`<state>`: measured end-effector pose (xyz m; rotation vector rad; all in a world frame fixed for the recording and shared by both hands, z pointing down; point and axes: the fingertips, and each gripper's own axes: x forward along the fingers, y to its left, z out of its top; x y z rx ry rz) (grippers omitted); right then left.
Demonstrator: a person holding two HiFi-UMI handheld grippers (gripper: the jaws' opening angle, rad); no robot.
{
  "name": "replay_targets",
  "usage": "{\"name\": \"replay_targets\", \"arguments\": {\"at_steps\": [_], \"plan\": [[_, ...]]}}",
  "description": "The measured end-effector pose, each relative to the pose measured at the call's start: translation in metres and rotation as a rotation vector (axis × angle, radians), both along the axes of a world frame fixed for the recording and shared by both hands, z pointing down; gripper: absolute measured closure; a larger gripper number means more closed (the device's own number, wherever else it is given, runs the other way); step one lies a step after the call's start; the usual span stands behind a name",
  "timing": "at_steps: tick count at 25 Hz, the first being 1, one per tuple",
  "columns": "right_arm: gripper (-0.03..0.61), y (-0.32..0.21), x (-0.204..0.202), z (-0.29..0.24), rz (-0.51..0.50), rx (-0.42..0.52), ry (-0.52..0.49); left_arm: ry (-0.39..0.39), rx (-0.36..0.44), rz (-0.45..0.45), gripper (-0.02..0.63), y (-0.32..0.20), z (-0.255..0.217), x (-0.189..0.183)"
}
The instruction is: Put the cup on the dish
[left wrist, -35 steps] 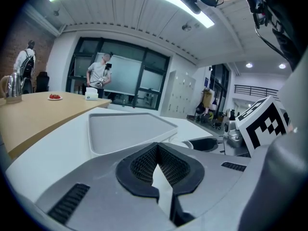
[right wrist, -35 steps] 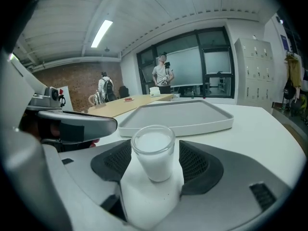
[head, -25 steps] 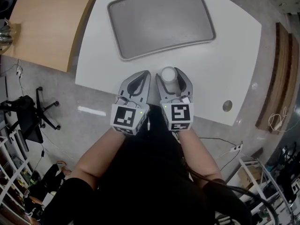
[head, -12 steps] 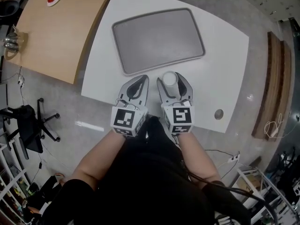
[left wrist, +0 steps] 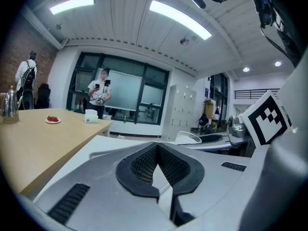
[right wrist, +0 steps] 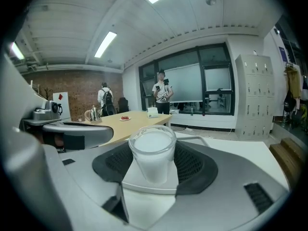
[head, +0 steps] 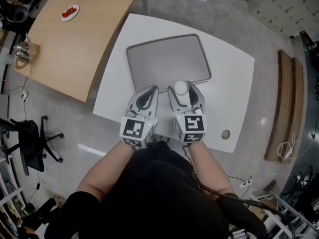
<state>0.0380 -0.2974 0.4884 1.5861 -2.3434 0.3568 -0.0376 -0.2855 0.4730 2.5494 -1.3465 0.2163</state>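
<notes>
In the head view the dish is a grey, rounded rectangular tray (head: 164, 59) lying on the white table (head: 229, 88). My right gripper (head: 185, 89) is shut on a small clear cup (head: 181, 87) with white contents, held upright at the tray's near right edge. In the right gripper view the cup (right wrist: 153, 153) stands between the dark pads of my right gripper (right wrist: 153, 165). Beside it, my left gripper (head: 150, 90) is shut on nothing, its tips at the tray's near edge. Its jaw tips meet in the view from my left gripper (left wrist: 157, 146).
A wooden table (head: 65, 49) adjoins the white one on the left, with a small plate of red food (head: 70, 12) and a metal kettle (head: 22, 51). The white table has a round cable hole (head: 226, 134). An office chair (head: 30, 138) stands on the floor.
Both grippers have moved forward toward the tray, the right one carrying the cup, which now overlaps the tray's near edge. The head view has pulled back and shows more of the room.
</notes>
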Motion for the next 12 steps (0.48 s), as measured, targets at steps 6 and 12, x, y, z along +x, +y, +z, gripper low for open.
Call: {"name": "replay_targets", "arguments": {"at_steps": [6, 12], "plan": [[0.322, -0.014, 0.004, -0.018, 0.004, 0.021, 0.0, 0.005, 0.028, -0.014, 0.609, -0.007, -0.019, 0.0], [0.322, -0.034, 0.009, -0.009, 0.01, 0.011, 0.006, -0.017, 0.035, -0.008, 0.609, -0.021, -0.015, 0.005]]}}
